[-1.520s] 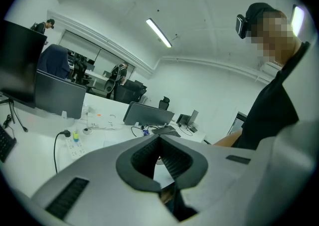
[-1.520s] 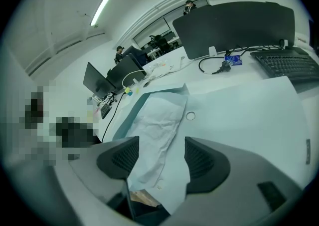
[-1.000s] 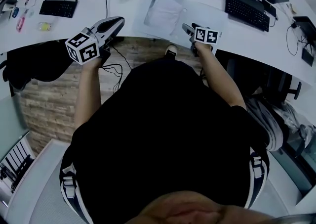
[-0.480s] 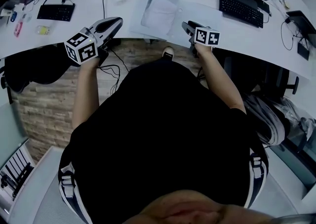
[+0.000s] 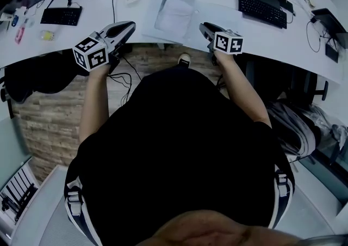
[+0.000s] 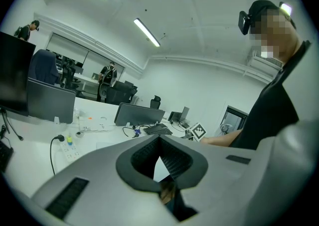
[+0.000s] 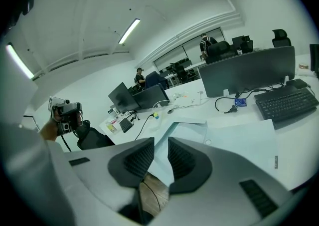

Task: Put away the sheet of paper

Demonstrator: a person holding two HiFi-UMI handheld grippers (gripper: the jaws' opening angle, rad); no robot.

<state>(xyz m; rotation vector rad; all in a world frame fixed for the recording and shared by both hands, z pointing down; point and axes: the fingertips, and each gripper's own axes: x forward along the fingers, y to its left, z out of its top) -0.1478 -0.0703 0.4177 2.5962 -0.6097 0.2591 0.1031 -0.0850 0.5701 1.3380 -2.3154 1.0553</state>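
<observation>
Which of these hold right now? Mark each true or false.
1. The sheet of paper lies on the white desk. True.
2. The left tongs hold the sheet. False: they are empty, off to the left of it.
3. A black keyboard sits right of the sheet. True.
4. The right tongs are fully shut. False: they have just been closing, but a gap remains between the pads, with the sheet's near edge showing in it.
</observation>
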